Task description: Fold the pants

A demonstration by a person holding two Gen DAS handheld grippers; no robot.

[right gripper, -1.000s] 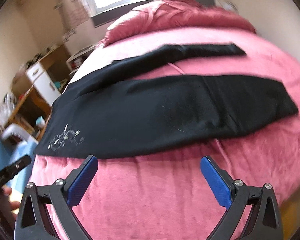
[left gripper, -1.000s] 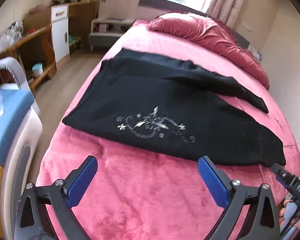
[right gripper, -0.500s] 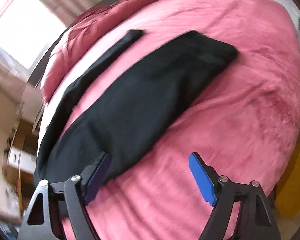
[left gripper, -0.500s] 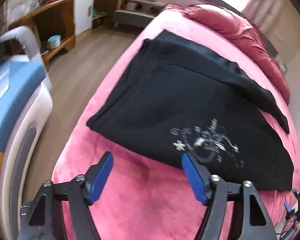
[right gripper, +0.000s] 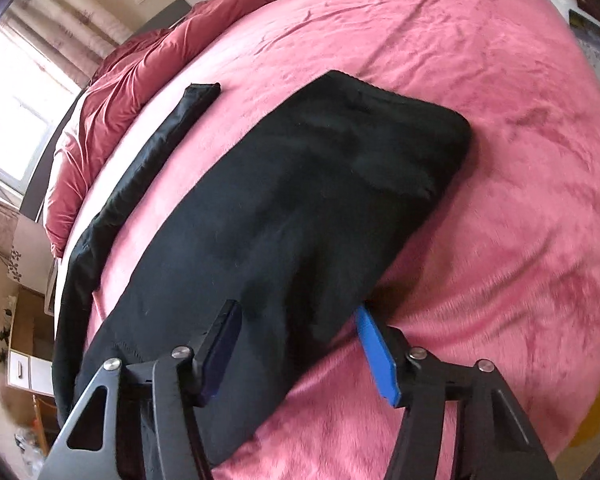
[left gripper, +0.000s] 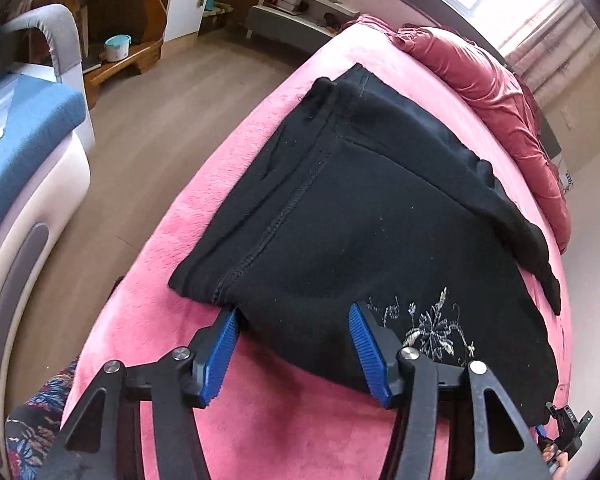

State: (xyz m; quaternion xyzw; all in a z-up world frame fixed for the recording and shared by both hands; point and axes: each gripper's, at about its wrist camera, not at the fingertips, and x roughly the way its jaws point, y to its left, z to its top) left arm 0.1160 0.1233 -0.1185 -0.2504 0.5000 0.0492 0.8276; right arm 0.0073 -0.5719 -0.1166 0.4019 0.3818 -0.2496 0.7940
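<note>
Black pants [left gripper: 364,216] with pale floral embroidery [left gripper: 432,326] lie spread across a pink bed [left gripper: 300,432]. My left gripper [left gripper: 294,344] is open, its blue pads straddling the near corner of the waistband end. In the right wrist view the near leg [right gripper: 300,208] runs away from me, with the other leg [right gripper: 160,140] lying further left. My right gripper [right gripper: 300,340] is open, its jaws straddling the near edge of that leg close to the hem end.
A rumpled red duvet [left gripper: 496,96] lies along the far side of the bed. A blue and white sofa [left gripper: 24,152] stands left of the bed, with wooden shelves [left gripper: 112,12] and a low cabinet [left gripper: 296,12] beyond on the wood floor.
Both grippers moved down and forward to the pants' near edge and narrowed their opening. The left went towards the waistband corner, the right towards the leg end.
</note>
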